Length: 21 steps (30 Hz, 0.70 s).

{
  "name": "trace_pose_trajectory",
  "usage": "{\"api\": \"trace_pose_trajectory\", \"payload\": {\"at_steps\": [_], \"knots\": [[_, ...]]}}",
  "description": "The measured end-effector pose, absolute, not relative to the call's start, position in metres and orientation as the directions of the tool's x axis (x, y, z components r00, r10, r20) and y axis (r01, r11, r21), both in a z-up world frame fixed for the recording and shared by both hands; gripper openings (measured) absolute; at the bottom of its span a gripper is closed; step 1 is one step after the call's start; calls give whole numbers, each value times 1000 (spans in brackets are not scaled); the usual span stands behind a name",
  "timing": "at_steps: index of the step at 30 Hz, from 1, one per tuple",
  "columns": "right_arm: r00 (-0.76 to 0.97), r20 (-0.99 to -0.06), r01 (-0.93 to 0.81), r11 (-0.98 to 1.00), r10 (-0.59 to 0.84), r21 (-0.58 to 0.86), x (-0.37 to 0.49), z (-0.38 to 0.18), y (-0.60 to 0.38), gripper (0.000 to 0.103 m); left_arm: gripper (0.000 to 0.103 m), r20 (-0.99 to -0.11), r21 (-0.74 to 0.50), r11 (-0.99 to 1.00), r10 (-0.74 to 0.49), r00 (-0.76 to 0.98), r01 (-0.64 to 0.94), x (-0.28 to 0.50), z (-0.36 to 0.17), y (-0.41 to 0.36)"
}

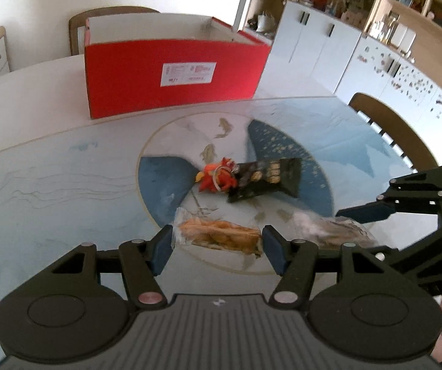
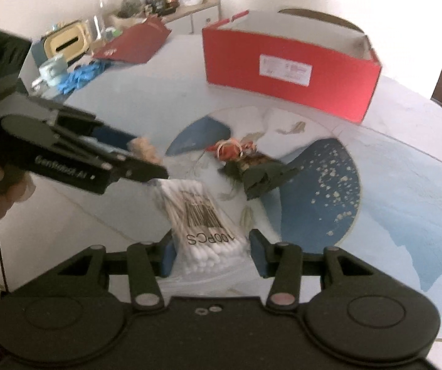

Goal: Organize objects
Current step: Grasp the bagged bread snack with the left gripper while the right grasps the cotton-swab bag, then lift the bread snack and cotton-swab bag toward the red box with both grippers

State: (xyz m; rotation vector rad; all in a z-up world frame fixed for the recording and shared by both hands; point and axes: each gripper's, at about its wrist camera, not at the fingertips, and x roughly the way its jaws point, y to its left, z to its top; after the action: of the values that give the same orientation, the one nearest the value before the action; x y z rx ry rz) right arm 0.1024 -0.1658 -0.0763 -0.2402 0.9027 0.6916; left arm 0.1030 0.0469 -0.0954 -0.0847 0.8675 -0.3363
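Observation:
My left gripper is open, its jaws on either side of a clear packet of golden snacks lying on the table. My right gripper is open around a clear bag of cotton swabs marked "100PCS"; this bag also shows in the left wrist view. A red and orange toy with a ring and a black snack packet lie mid-table. An open red box stands at the back; it also shows in the right wrist view.
The table has a blue and white patterned top. Wooden chairs stand at the right and behind the box. A red lid, blue gloves and clutter sit at the far left edge. White cabinets line the wall.

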Motion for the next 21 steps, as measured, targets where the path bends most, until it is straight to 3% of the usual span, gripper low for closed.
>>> {"api": "trace_pose_trajectory", "payload": {"at_steps": [13, 21], "knots": [[551, -718, -544, 835, 426, 79, 133, -20, -166, 47, 62, -663, -259, 933, -360, 657, 250, 106, -43, 45], [595, -680, -515, 853, 429, 87, 175, 8, -161, 48, 62, -620, -223, 942, -334, 710, 249, 140, -12, 42]]}}
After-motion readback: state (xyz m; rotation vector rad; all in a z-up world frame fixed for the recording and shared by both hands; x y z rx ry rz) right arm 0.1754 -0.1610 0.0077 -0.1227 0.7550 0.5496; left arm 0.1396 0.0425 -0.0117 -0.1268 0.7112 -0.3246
